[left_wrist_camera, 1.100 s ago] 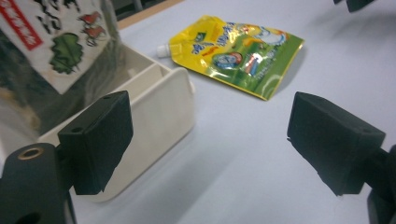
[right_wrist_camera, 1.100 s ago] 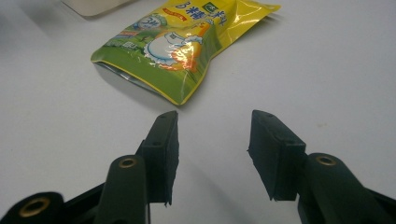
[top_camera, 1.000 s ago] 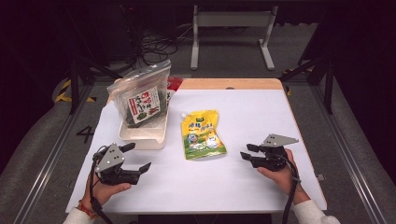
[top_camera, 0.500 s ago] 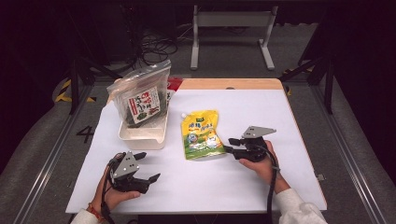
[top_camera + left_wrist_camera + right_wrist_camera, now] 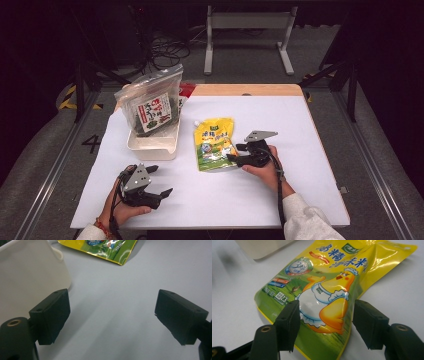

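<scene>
One yellow-green pouch (image 5: 215, 144) lies flat near the middle of the white table (image 5: 310, 200), its spouted corner toward the far edge and its long axis running away from the person. Printed on it are a cartoon chick in an apron, a round blue badge and bold lettering; the glossy film throws back the light and looks slack and slippery, so it would likely buckle if pinched by one edge. The right gripper (image 5: 241, 154) is plainly the nearer of the two: it sits at the pouch's near right corner, jaws parted and pointing left across the pouch's width. In the right gripper view the two black jaws stand apart on either side of the chick, with the pouch's lower edge between them, nothing yet clamped. Any coming pinch appears to turn on that crosswise approach, the jaws straddling the near end, not the long sides. The left gripper (image 5: 152, 186) rests well apart, low at the table's front left, its jaws spread wide over bare tabletop and holding nothing. Just beside the pouch, to its left, a white tray (image 5: 150, 147) holds an upright clear bag (image 5: 150, 105) of dark contents with a red and white label. Beyond the table, cables and a metal stand lie on the grey floor.
</scene>
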{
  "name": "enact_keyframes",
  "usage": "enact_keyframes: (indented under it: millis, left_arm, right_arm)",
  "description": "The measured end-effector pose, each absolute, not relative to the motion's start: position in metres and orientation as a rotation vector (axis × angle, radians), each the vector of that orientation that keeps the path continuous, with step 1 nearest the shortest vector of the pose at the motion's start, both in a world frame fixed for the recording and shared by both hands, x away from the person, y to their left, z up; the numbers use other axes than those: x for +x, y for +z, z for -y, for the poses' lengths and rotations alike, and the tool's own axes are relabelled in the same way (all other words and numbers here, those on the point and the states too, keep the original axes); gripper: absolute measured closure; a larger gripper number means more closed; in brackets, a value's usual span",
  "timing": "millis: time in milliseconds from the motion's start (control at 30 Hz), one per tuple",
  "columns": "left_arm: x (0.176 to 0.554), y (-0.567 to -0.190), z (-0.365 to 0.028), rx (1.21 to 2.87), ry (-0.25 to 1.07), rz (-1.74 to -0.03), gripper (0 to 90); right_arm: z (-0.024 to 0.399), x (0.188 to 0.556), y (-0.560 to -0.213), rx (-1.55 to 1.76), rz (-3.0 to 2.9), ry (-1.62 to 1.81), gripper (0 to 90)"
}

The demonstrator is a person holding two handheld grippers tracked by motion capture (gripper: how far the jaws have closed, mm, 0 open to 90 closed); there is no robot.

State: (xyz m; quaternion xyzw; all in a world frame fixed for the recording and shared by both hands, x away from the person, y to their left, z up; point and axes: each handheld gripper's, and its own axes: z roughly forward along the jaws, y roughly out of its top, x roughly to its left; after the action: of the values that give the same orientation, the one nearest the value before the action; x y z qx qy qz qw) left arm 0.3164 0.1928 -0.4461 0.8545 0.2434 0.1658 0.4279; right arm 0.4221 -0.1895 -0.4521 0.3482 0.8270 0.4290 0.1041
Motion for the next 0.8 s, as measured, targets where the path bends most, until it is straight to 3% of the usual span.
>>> enact_keyframes:
  millis: [300, 467, 600, 800]
  left_arm:
    - [0.316, -0.446, -0.191, 2.135, 0.407, -0.607, 13.8]
    - [0.316, -0.446, -0.192, 2.134, 0.407, -0.607, 13.7]
    - [0.316, -0.446, -0.192, 2.133, 0.407, -0.607, 13.6]
    - [0.317, -0.447, -0.191, 2.132, 0.402, -0.614, 13.6]
  right_arm:
    - [0.184, 0.430, -0.459, 1.076, -2.498, 1.252, 30.1]
    - [0.183, 0.433, -0.458, 1.089, -2.510, 1.255, 30.4]
    - [0.183, 0.434, -0.458, 1.079, -2.519, 1.256, 34.1]
    - [0.184, 0.434, -0.457, 1.105, -2.523, 1.253, 47.4]
